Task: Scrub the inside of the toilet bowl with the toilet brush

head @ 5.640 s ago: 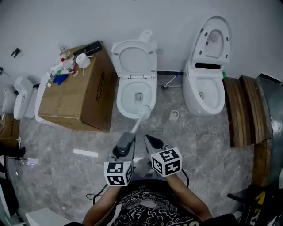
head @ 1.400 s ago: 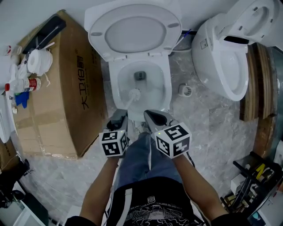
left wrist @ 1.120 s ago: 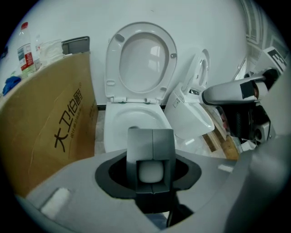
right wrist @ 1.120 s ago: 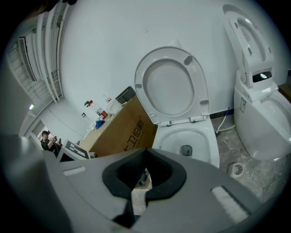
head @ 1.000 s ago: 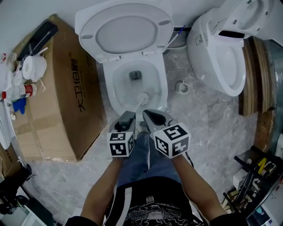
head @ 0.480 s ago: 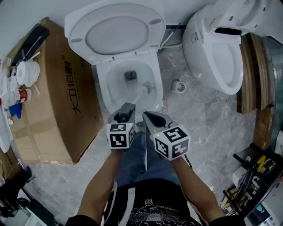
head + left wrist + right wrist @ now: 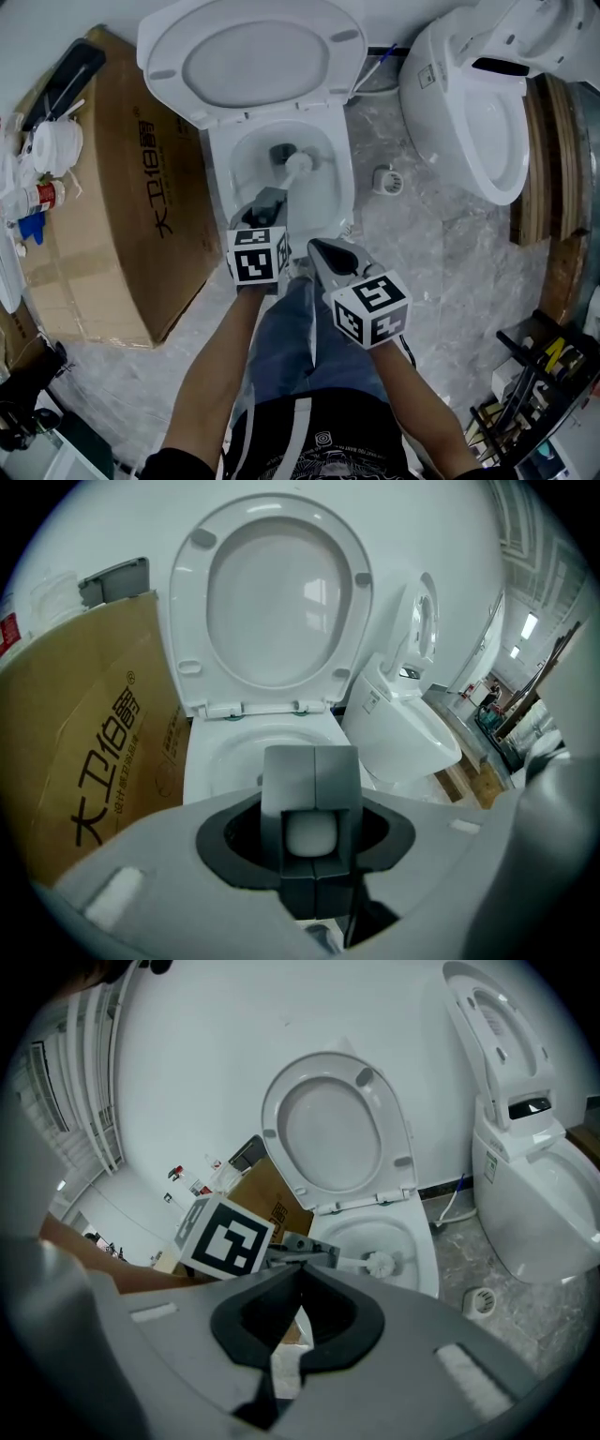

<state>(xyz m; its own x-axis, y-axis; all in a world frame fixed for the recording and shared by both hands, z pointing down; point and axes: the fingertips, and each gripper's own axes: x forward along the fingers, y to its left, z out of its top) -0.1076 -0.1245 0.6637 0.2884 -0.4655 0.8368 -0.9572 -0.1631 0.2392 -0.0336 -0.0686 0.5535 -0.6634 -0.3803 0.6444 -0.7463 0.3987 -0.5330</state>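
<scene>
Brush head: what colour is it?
White. The brush head shows best in the head view, down in the bowl.

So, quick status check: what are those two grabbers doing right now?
Left gripper shut on toilet brush, head inside bowl. Right gripper shut, empty. Nothing in the way.

We see the toilet bowl (image 7: 341,190) open from above, with its lid (image 7: 258,61) raised at the far side. A brush (image 7: 298,165) takes up the bowl's middle. A cardboard box (image 7: 122,216) crowds in just beside it on the left. On the right, bare floor (image 7: 394,234) runs between the bowl and a second toilet (image 7: 469,112), so there is room to pass.
</scene>
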